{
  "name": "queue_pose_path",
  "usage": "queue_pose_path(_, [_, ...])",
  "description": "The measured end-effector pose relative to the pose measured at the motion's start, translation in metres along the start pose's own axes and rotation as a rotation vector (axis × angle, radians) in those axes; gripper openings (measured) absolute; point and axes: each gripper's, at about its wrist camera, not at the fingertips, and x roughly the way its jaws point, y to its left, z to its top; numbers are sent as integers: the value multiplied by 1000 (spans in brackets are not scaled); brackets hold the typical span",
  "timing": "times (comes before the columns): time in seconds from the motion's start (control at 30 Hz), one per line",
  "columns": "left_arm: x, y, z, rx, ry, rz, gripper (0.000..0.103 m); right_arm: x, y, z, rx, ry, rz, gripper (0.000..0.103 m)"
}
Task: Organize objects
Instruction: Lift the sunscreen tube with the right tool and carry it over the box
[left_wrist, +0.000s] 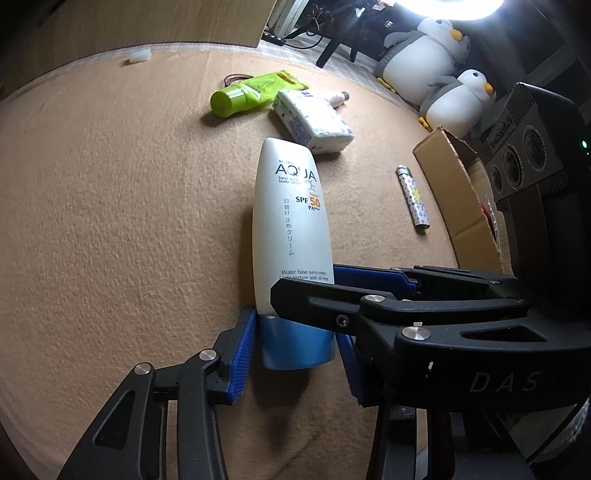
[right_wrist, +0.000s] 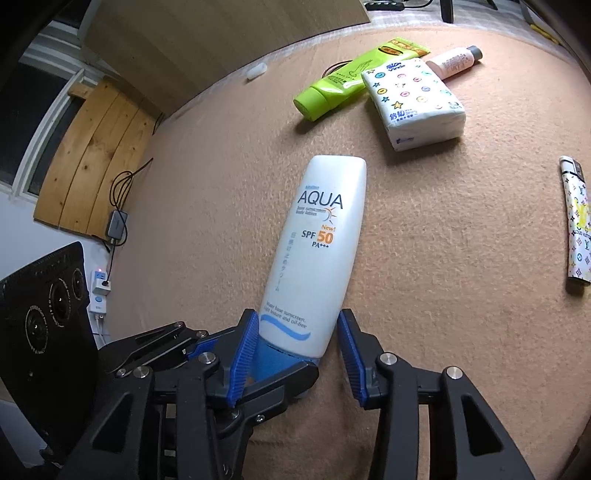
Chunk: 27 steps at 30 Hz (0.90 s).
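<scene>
both left gripper and right gripper, held low, clamp the sunscreen tube.

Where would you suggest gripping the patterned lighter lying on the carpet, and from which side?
Grip the lighter across its narrow width at mid-body, coming straight down from above. It lies flat on the carpet, long and slim, with bare carpet along both long sides, so the jaws should fit there.

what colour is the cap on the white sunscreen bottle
Blue, on the white AQUA sunscreen bottle's cap; clearest in the left wrist view.
</scene>
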Motion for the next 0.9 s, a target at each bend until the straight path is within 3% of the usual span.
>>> queue_pose_path(0.37, [-10,-54,27,82,-51,-27,46,-52,-14,7,16,-91,-11,39])
queue_pose_path(0.9, [33,-221,79,260,-66,-139,45,-180,-108,9,97,-253,-130,38])
